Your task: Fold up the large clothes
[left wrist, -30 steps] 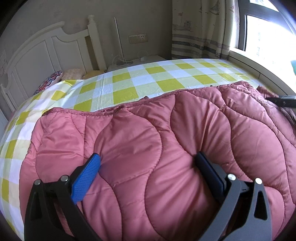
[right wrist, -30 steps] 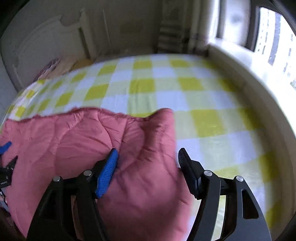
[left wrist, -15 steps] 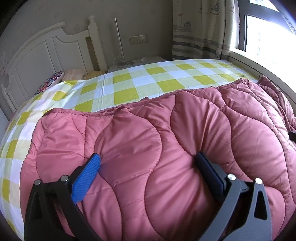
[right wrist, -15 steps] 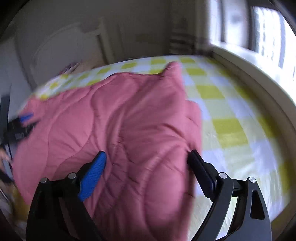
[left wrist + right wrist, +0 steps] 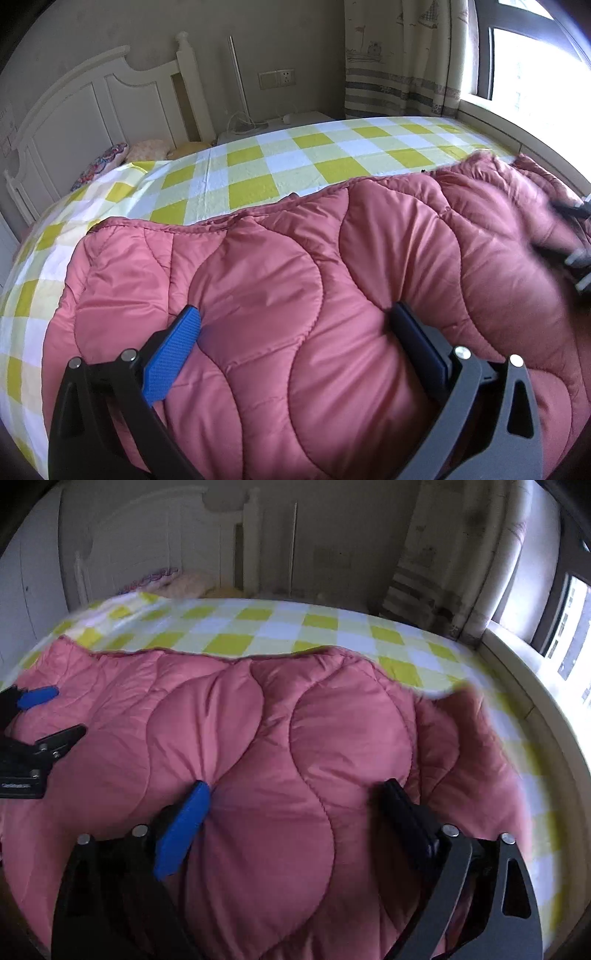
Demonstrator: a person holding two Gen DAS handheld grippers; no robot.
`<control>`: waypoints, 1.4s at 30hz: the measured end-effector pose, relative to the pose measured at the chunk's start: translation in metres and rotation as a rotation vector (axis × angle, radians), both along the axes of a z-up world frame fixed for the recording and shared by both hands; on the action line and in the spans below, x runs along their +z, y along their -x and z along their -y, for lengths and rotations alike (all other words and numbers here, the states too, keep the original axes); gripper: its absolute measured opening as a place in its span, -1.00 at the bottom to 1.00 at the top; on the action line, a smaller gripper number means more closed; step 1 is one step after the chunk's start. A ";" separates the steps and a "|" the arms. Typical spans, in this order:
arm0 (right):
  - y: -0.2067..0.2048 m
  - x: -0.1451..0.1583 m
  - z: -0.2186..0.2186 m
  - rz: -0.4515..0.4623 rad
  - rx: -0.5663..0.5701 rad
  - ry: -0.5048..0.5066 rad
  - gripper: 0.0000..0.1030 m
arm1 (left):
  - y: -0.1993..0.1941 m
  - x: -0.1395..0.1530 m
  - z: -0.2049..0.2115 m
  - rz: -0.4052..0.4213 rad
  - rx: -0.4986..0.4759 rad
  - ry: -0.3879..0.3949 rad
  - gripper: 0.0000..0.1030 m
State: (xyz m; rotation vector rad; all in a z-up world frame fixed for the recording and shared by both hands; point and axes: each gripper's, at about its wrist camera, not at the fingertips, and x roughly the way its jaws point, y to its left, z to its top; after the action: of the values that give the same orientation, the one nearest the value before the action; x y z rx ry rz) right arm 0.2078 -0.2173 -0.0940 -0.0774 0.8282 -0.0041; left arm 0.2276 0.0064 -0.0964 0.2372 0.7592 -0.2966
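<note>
Down at the near edge, the left claw sits with its jaws spread wide and pressed into a fat bulge of the pink quilted coat, just as it was a second ago, padding swelling between the blue pad and the black one; whether that counts as a real grip I can't tell. Over on the other side, big change: the right claw has swung across, and where a second ago it had only a narrow end of the coat with bare checked sheet beside it, it now has a broad quilted panel bulging between its own wide-spread jaws (the blur at the right edge says it's moving right now). From that I'd judge the right end has just been carried over onto the body, so one fold looks to be landing and the bundle is getting shorter. The coat lies on the near part of the bed, its long axis running left to right across both views, parallel to the near edge, one rounded end toward the left and the bunched end toward the window side. In the right view the left claw shows at the far left, resting on the fabric. Beyond, bare yellow-checked sheet runs back to the white headboard and the curtain.
</note>
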 end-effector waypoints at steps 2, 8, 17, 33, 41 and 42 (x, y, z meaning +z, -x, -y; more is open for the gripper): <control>-0.001 0.002 -0.001 -0.010 0.006 0.005 0.77 | -0.003 0.002 -0.001 -0.051 -0.010 0.009 0.96; 0.000 -0.002 0.003 -0.002 0.003 -0.005 0.77 | -0.049 0.033 -0.040 -0.134 0.051 0.111 0.96; 0.015 -0.001 0.007 0.008 0.003 -0.015 0.77 | -0.094 -0.008 -0.093 -0.268 0.206 0.230 0.96; 0.017 -0.002 0.008 0.004 0.007 -0.045 0.78 | -0.026 0.042 -0.140 -0.137 0.206 0.368 0.96; 0.018 -0.001 0.010 0.006 0.011 -0.044 0.78 | 0.026 -0.003 -0.119 -0.175 0.166 0.091 0.96; 0.017 -0.001 0.010 0.006 0.010 -0.045 0.78 | 0.028 -0.007 -0.123 -0.179 0.166 0.124 0.96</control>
State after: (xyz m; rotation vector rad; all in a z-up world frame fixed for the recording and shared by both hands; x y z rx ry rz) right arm 0.1904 -0.2269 -0.0955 -0.0395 0.8218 0.0237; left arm 0.1999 0.1293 -0.1036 0.0299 0.9286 -0.2080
